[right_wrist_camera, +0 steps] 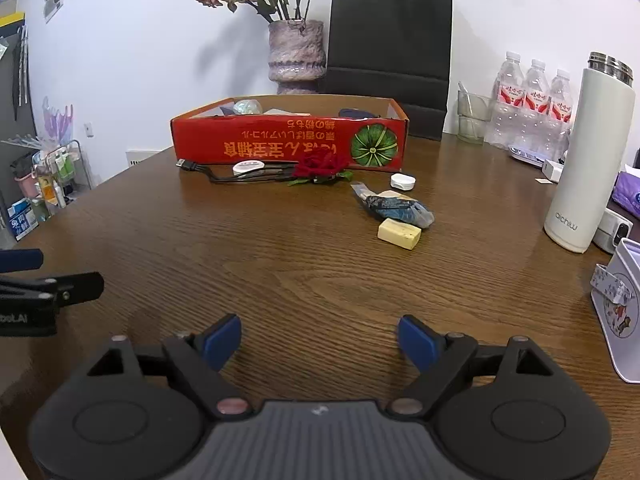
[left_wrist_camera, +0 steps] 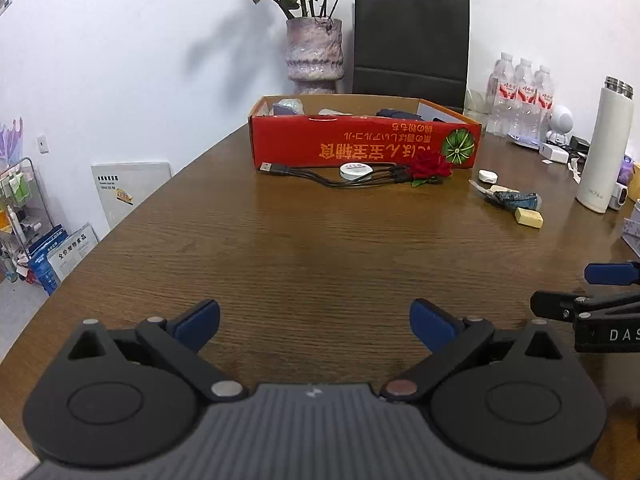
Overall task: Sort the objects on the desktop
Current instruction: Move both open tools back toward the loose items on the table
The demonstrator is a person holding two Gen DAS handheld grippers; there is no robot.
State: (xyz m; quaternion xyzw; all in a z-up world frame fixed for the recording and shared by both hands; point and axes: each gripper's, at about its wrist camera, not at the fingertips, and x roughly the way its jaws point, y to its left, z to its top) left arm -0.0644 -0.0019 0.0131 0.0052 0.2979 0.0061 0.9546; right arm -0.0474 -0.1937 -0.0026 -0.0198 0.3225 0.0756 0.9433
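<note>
Both claws wide open, empty: left claw [left_wrist_camera: 314,326], right claw [right_wrist_camera: 320,340]. Yellow block [right_wrist_camera: 399,233] ahead-right of right claw; approach low over counter [right_wrist_camera: 300,264], straddle block, then close.

Red box [right_wrist_camera: 288,142], cable [right_wrist_camera: 240,176], rose [right_wrist_camera: 320,166] touching

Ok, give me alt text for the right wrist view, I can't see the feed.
The right gripper hangs open and empty over a bare stretch of brown wooden table. Ahead lie a yellow block, a dark crumpled wrapper, a white round case, a red rose and a black cable, all before a red cardboard box.
</note>
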